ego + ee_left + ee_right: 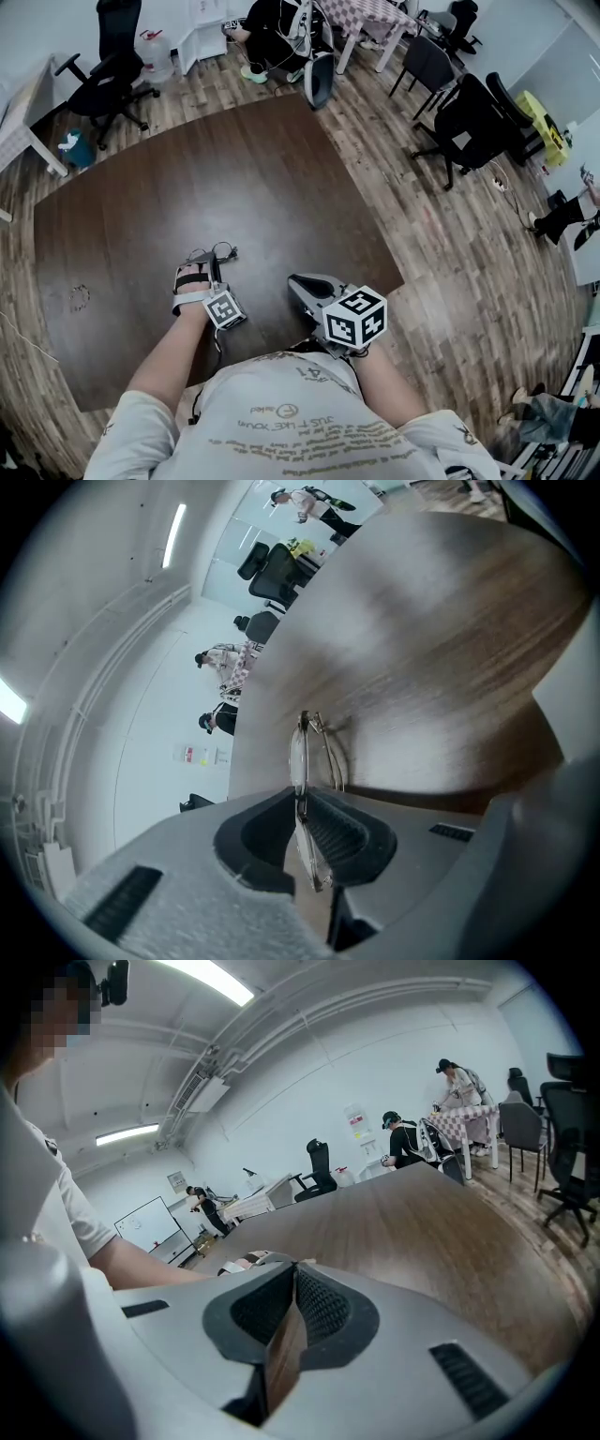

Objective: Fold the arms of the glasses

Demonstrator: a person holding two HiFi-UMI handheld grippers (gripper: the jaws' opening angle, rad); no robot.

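Tipped sideways, the grey left gripper [302,803] pinched thin wire-rimmed glasses [300,752]; at 3 o'clock, the right gripper [292,1283] sat closed, empty.

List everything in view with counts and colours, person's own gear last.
glasses: one, thin-rimmed with clear lenses, edge-on in the left gripper's jaws, over the table
table: one, dark brown wood, centre of the head view
office chairs: at least four, black, around the table on the plank floor
water jug: one, translucent, on the floor by the upper-left chair
checked table: one, pale checked top, far end of the room
other people: at least three, at the far end of the room
left gripper: one, grey, shut on the glasses
right gripper: one, grey, jaws shut on nothing, over the table near the person
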